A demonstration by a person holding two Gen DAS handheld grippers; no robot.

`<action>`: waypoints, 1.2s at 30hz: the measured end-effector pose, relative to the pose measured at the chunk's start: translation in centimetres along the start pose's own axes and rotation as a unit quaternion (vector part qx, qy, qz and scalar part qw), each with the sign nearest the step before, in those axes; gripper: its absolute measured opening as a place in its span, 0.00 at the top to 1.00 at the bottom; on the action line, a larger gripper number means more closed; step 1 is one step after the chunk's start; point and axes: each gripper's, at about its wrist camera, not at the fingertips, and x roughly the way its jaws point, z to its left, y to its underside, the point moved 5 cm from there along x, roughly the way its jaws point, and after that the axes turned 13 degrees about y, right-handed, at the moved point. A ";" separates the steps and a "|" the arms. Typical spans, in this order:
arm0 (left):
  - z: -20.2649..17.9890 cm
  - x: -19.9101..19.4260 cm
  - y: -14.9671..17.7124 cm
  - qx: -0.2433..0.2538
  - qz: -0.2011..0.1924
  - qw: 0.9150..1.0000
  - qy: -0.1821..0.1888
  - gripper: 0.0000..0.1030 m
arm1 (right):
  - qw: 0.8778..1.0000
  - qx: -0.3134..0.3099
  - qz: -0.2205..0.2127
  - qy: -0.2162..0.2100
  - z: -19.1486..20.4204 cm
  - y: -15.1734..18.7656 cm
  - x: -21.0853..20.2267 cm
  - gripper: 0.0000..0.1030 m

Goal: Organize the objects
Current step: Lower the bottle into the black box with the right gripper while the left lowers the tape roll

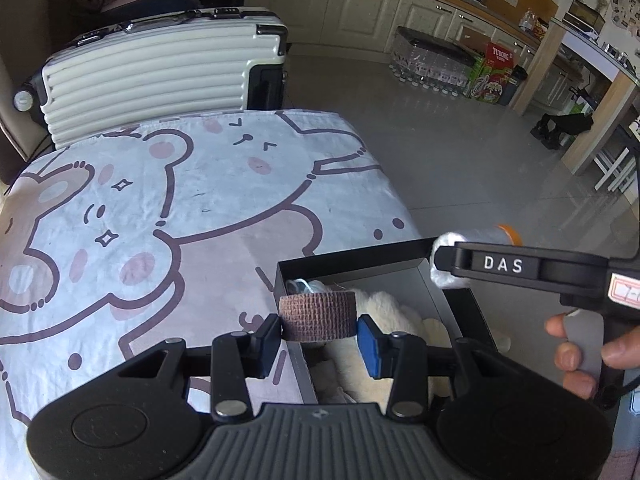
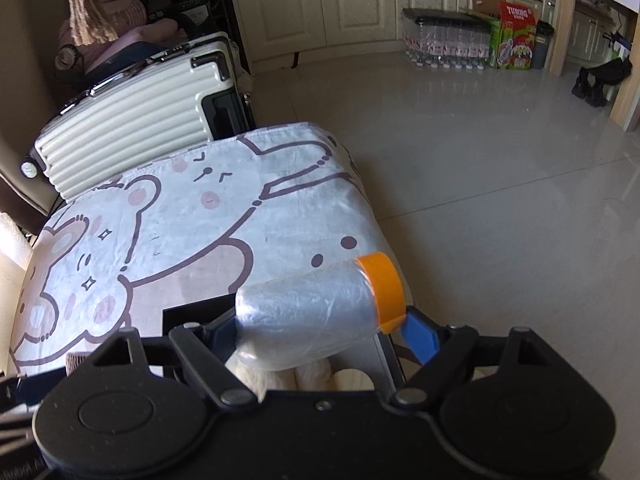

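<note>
The left claw (image 1: 318, 330) was clamped on a brown roll of bandage (image 1: 317, 314), held across its ends over the near left corner of a black box (image 1: 460, 308). The right claw (image 2: 320, 330), its jaws set wide, gripped a roll of clear plastic film (image 2: 308, 312) with an orange end (image 2: 382, 286), lying crosswise between the pads above the same box (image 2: 196, 312).

Only the left wrist view showed the box's inside: a cream plush toy (image 1: 384, 320) filled most of it, with something white and bluish tucked in the far left corner. That view also caught the right claw from the side, with a person's fingers (image 1: 568, 356) round its handle and the film roll (image 1: 468, 256) sticking out past the box's far right corner. The right wrist view showed just a strip of the plush beneath the film.

The box sat on the desk, which was covered by a cloth printed with cartoon bears (image 1: 160, 208). Beyond stood a cream ribbed suitcase (image 1: 152, 76), then grey floor tiles (image 2: 480, 152), packs of bottled water (image 2: 444, 44) and pale cabinets (image 2: 352, 4).
</note>
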 end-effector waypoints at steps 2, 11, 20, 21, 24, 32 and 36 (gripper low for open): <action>0.3 1.0 0.1 -0.003 0.014 1.000 0.001 0.58 | 1.000 0.000 0.008 0.000 0.3 -0.1 1.1 0.18; 1.8 4.5 -0.5 -0.013 0.047 0.999 0.011 0.59 | 0.999 -0.020 0.037 0.015 2.2 -0.3 5.6 0.18; 2.7 5.6 -1.0 -0.013 0.052 0.998 0.022 0.58 | 0.997 -0.034 0.060 0.035 3.8 0.1 9.0 0.17; 2.6 5.7 -1.1 -0.013 0.052 0.998 0.023 0.58 | 0.997 -0.038 0.059 0.036 3.9 0.1 9.1 0.17; 2.4 6.1 -1.2 -0.015 0.055 0.998 0.028 0.58 | 0.997 -0.045 0.058 0.034 4.0 0.0 9.2 0.16; 0.9 6.9 -1.2 -0.002 0.056 0.998 0.035 0.58 | 0.999 -0.045 0.025 0.016 3.4 -0.9 7.6 0.09; 0.2 7.1 -1.5 -0.004 0.048 0.998 0.041 0.59 | 0.999 -0.026 0.016 0.010 2.2 -1.4 6.6 0.09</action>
